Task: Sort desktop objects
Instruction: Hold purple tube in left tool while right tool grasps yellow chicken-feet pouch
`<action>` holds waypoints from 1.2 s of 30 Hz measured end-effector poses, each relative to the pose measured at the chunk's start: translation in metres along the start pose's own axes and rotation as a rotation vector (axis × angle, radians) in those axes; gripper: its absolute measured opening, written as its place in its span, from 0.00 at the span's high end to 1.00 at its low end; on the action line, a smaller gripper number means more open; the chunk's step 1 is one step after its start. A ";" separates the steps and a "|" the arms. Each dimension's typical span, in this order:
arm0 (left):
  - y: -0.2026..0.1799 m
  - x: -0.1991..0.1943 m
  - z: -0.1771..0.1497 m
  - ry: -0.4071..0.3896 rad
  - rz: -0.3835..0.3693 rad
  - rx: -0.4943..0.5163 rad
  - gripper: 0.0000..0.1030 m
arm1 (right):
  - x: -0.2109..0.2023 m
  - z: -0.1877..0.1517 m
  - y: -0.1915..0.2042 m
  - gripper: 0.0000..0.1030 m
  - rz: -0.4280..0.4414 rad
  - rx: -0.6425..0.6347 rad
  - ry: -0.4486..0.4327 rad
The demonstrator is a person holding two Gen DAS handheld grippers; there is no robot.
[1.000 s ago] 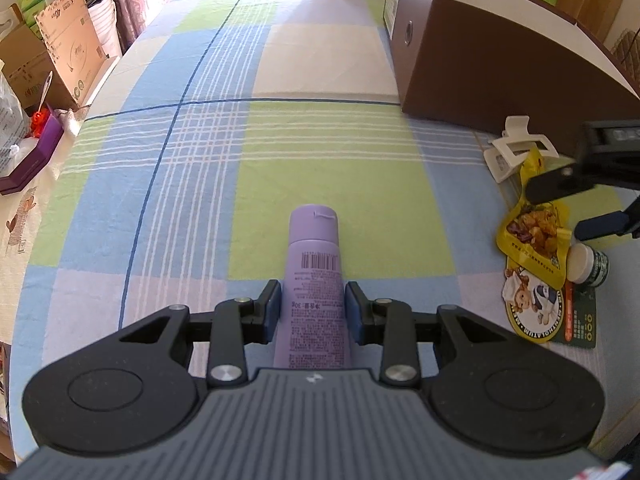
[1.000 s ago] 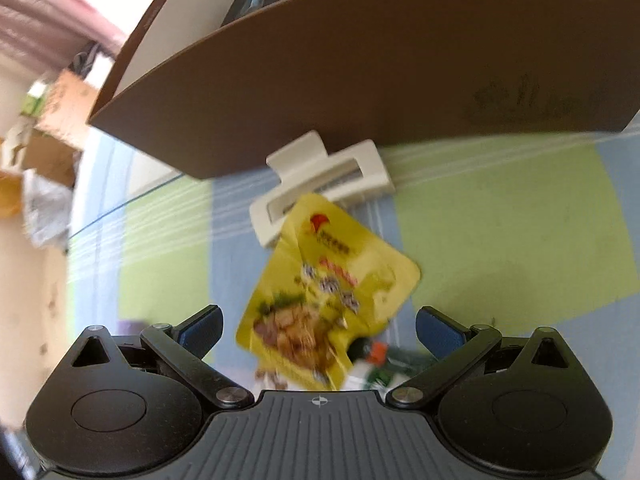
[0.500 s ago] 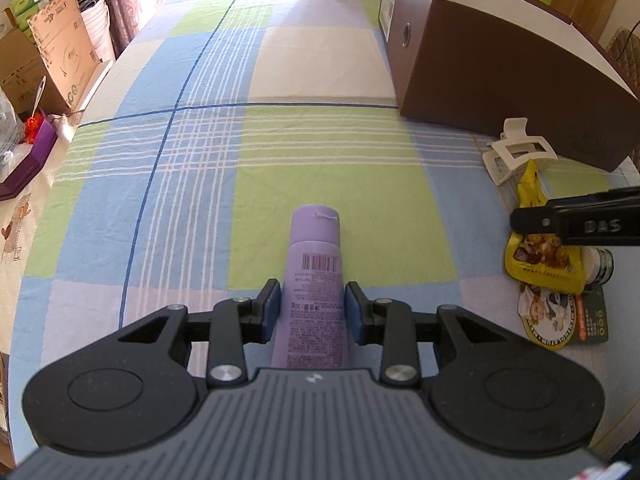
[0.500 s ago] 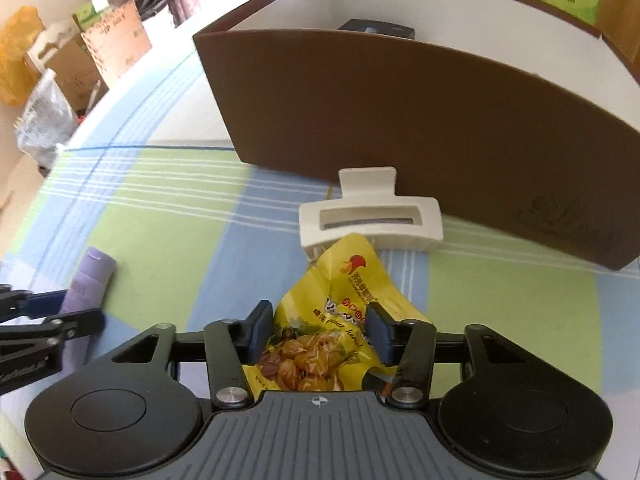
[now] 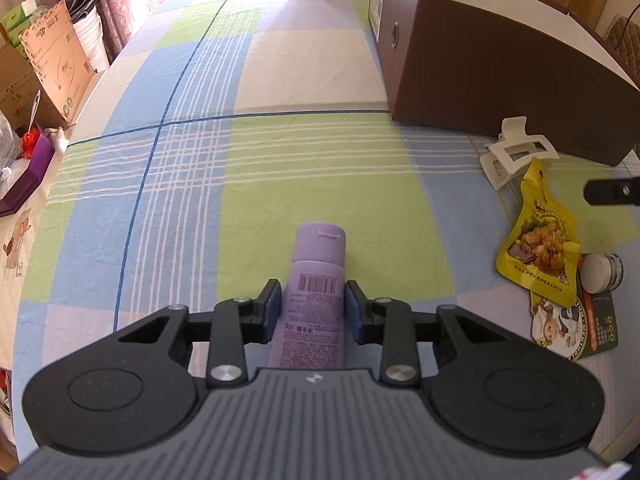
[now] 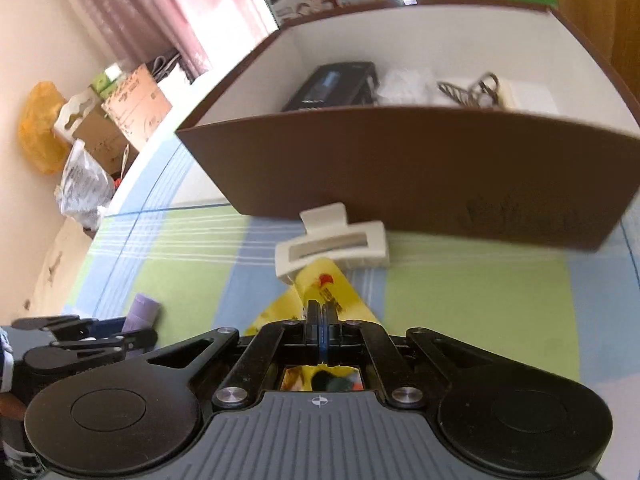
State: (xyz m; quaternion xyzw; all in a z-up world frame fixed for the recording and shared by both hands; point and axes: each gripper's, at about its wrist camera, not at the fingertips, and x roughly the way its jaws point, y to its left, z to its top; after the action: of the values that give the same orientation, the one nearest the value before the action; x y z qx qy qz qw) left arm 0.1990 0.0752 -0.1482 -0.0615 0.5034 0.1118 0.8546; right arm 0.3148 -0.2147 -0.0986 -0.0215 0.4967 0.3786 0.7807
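Note:
A purple tube [image 5: 316,280] lies lengthwise on the checked cloth, cap pointing away, and my left gripper [image 5: 314,308] is shut on its body. The same purple tube [image 6: 140,312] shows at the lower left of the right wrist view. My right gripper [image 6: 320,316] is shut on the yellow snack pouch [image 6: 324,284], its pads pressed together on the foil. In the left wrist view the yellow snack pouch [image 5: 536,240] sits at the right. Beyond it stands the open brown box [image 6: 400,168], which holds a black item [image 6: 332,88] and cables.
A white hair claw [image 5: 516,152] lies against the brown box [image 5: 500,80]. A small white-lidded jar [image 5: 600,272] and a printed green packet [image 5: 576,328] lie by the pouch. Cardboard boxes [image 5: 52,60] and a purple case [image 5: 24,184] stand past the table's left edge.
My right gripper went from open over the pouch to shut on it, and its view now looks up toward the box. The left gripper and tube have barely moved.

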 end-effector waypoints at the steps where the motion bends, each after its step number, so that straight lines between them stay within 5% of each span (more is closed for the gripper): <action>1: 0.001 0.000 0.000 0.000 0.000 -0.005 0.72 | 0.000 0.003 0.002 1.00 -0.002 0.002 0.012; 2: 0.001 -0.001 -0.001 0.000 0.000 -0.008 0.72 | -0.003 0.003 0.003 0.86 -0.001 0.014 0.021; 3: 0.001 -0.001 -0.002 -0.001 0.001 -0.010 0.72 | -0.005 0.003 0.002 0.44 0.004 0.032 0.033; 4: 0.001 -0.002 -0.003 -0.002 0.002 -0.012 0.72 | -0.005 0.001 0.001 0.19 0.008 0.058 0.046; 5: 0.002 -0.002 -0.003 -0.003 0.002 -0.014 0.72 | -0.006 0.000 0.002 0.04 0.021 0.068 0.038; 10: 0.002 -0.004 -0.006 -0.008 0.003 -0.023 0.72 | 0.016 0.004 0.015 0.05 0.038 0.058 0.135; 14: 0.003 -0.005 -0.008 -0.012 0.002 -0.029 0.72 | 0.046 0.007 0.016 0.12 0.016 0.201 0.272; 22: 0.008 -0.006 -0.010 -0.015 -0.004 -0.052 0.72 | 0.063 0.015 0.042 0.13 -0.148 0.181 0.184; 26: 0.009 -0.007 -0.011 -0.016 -0.004 -0.053 0.72 | 0.068 0.002 0.067 0.29 -0.217 -0.128 0.134; 30: 0.009 -0.007 -0.012 -0.016 -0.004 -0.050 0.72 | 0.058 -0.013 0.066 0.47 -0.176 -0.266 0.103; 36: 0.008 -0.007 -0.011 -0.009 0.002 -0.041 0.72 | 0.037 -0.022 0.039 0.54 -0.116 -0.279 0.082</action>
State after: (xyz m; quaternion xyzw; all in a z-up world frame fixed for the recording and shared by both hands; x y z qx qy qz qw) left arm 0.1842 0.0795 -0.1469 -0.0782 0.4970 0.1233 0.8554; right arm 0.2821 -0.1750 -0.1258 -0.1739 0.4688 0.3970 0.7696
